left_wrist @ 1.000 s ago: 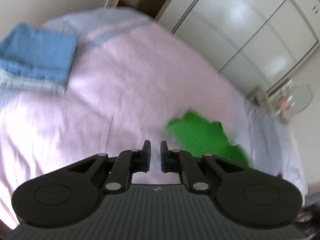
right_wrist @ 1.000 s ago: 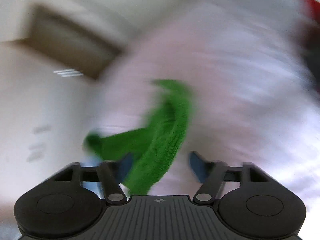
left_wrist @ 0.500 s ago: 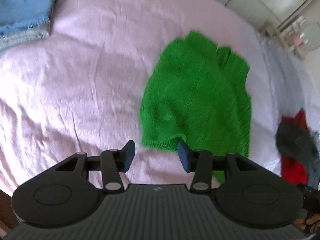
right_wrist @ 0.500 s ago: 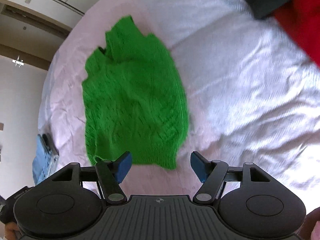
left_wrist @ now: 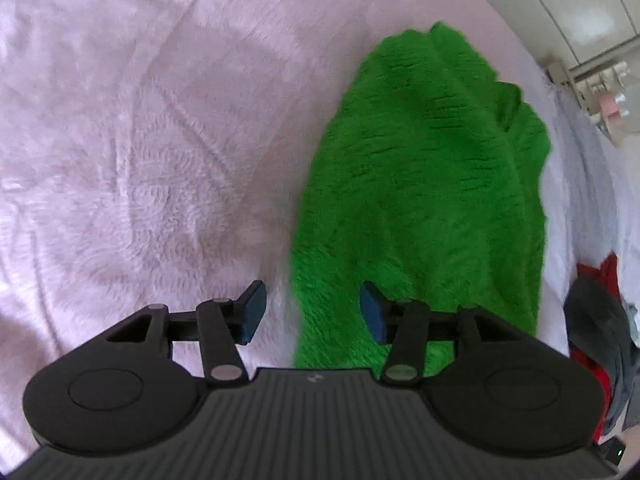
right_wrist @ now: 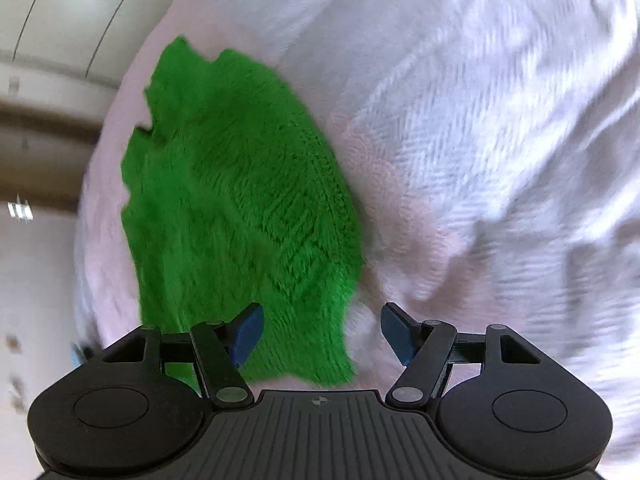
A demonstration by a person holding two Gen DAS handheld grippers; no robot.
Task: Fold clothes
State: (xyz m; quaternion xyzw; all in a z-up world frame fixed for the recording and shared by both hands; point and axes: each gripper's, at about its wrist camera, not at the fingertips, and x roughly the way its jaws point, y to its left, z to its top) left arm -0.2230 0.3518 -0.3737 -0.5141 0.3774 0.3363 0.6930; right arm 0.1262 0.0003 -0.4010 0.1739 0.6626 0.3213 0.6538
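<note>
A green knitted sweater (left_wrist: pixel 420 184) lies spread flat on a bed covered with a pale pink bedspread (left_wrist: pixel 140 140). In the left wrist view the garment fills the centre right of the frame, running from the upper right down behind the tool body at the bottom. The left gripper (left_wrist: pixel 310 310) sits over the sweater's near left corner with its fingers released: they have just been opening, and now the left blue pad (left_wrist: pixel 252 312) is over bare bedspread while the right pad is over green knit, the sweater's left edge passing between them with neither pad pressing on it. At the right edge of that view a heap of red and grey clothes (left_wrist: pixel 596 328) lies on the bed, apart from the sweater, and white cupboard doors (left_wrist: pixel 568 4) show in the upper right corner. In the right wrist view the sweater (right_wrist: pixel 236 208) occupies the centre left, on the pink spread beside rumpled white bedding (right_wrist: pixel 500 120) that fills the right half. The right gripper (right_wrist: pixel 322 334) is over the garment's near right corner, fingers spread and gripping nothing: the left pad is over the knit, the right pad (right_wrist: pixel 396 336) over bare cover.
</note>
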